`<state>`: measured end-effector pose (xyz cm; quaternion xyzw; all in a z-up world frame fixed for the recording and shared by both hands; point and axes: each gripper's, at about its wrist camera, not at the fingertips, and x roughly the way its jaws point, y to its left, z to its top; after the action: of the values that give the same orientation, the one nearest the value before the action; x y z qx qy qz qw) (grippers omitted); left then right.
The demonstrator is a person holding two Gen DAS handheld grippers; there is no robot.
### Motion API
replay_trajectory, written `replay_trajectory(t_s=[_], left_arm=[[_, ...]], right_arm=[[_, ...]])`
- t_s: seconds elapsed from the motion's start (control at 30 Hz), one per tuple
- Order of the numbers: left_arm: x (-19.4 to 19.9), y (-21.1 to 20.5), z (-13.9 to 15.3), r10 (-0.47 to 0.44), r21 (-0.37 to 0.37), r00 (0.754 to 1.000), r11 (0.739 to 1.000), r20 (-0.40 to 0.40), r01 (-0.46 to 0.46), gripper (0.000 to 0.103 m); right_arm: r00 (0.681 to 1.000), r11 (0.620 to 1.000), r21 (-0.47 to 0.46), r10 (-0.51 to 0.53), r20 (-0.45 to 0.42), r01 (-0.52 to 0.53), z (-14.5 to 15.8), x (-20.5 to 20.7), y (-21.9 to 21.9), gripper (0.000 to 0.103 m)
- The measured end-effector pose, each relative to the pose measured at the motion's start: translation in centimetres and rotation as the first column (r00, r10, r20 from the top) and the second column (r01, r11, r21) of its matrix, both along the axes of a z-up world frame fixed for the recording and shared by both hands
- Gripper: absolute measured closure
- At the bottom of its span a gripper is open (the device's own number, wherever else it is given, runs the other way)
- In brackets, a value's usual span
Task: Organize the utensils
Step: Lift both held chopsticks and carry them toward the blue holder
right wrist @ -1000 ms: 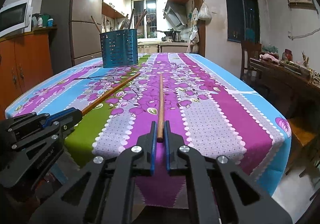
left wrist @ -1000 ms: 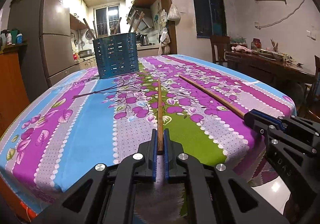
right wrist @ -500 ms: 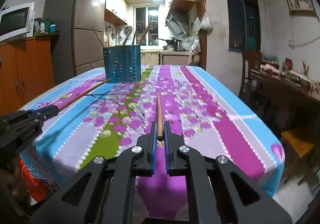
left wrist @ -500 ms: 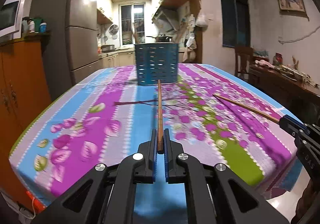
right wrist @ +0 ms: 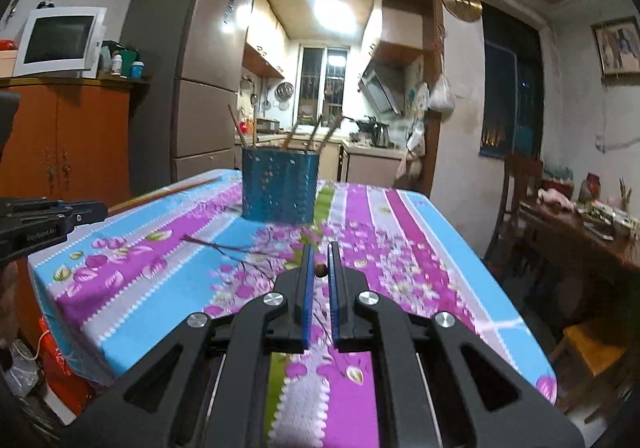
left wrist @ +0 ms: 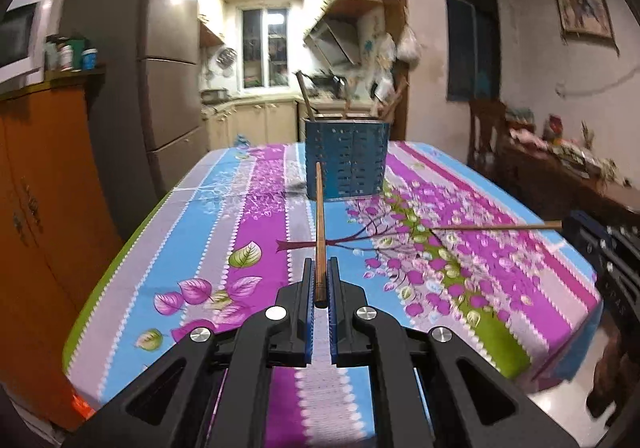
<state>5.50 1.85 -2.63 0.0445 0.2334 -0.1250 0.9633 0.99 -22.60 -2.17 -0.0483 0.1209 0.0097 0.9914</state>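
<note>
**A:** Starting at the fingers: the left gripper (left wrist: pixel 319 288) is clamped on a wooden chopstick (left wrist: pixel 319 224), pads pressed to its near end. The stick runs straight out toward twelve o'clock and its tip sits visually against the blue utensil holder (left wrist: pixel 346 159).

**B:** And the right gripper (right wrist: pixel 319 272)?

**A:** Also closed on a chopstick, but in its own view I only see the butt end (right wrist: pixel 320 270), a brown dot between the pads. From the left camera that second chopstick (left wrist: pixel 496 226) shows as a thin line coming in from three o'clock.

**B:** What has changed over the last second?

**A:** A second ago both sticks lay low over the floral tablecloth (left wrist: pixel 208 232), and the holder stood off toward eleven o'clock in the left view. Now both grippers have risen, the cloth has dropped away beneath them, and the holder sits near twelve o'clock in both views. The right stick has also tipped from lying along the cloth to pointing almost straight away from its camera.

**B:** Meaning for the task?

**A:** I'd judge the pickup done and the carry under way. The holder (right wrist: pixel 280 187) already has several wooden utensils standing in it; these two are not yet above its rim. What remains, I think, is closing that distance and tipping each stick downward over an open compartment.
</note>
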Motion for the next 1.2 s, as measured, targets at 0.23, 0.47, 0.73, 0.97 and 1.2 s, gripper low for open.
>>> replay_trajectory(t_s=[0.23, 0.47, 0.73, 0.97, 1.2], left_arm=[[1.1, 1.5, -4.7, -0.054, -0.022, 0.996, 0.998, -0.075, 0.052, 0.096], [-1.3, 2.1, -9.6, -0.043, 0.003, 0.998, 0.999, 0.046, 0.043, 0.096], [-3.5, 1.2, -11.6, -0.041, 0.108, 0.989, 0.994, 0.143, 0.025, 0.096], [-4.0, 1.6, -12.0, -0.039, 0.118, 0.988, 0.993, 0.147, 0.022, 0.091], [-3.6, 1.7, -11.8, -0.055, 0.078, 0.992, 0.996, 0.116, 0.046, 0.095]], right_arm=[[0.999, 1.000, 0.017, 0.005, -0.040, -0.004, -0.8, 0.9, 0.4, 0.098], [0.996, 1.000, 0.010, 0.022, -0.092, -0.021, -2.5, 0.7, 1.1, 0.098], [0.992, 0.999, 0.007, 0.042, -0.115, -0.041, -3.1, 0.6, 1.9, 0.098], [0.992, 0.999, 0.003, 0.054, -0.115, -0.054, -3.1, 0.5, 2.5, 0.098], [0.993, 0.999, 0.008, 0.054, -0.104, -0.054, -2.7, 0.3, 2.4, 0.098]])
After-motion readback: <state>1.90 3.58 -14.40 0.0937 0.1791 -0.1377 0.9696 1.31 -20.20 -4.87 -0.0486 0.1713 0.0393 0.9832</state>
